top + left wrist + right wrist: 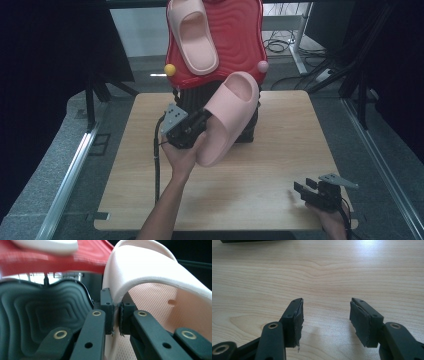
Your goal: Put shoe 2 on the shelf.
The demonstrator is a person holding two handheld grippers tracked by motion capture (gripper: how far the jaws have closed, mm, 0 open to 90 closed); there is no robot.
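My left gripper [204, 116] is shut on the side rim of a pink slipper [227, 117], held tilted above the table in front of the rack. In the left gripper view the jaws pinch the slipper's [155, 277] edge, with the gripper [115, 316] closed tight on it. A second pink slipper [192, 35] lies on the red wavy upper shelf [240, 40]. Below it sits a black wavy shelf [37, 312]. My right gripper [304, 189] rests open near the table's front right corner, over bare wood [324, 277].
The red and black shoe rack stands at the back middle of the wooden table [280, 165], with a yellow knob [170, 69] and a pink knob [262, 66] at its sides. Cables and stand legs lie on the floor behind.
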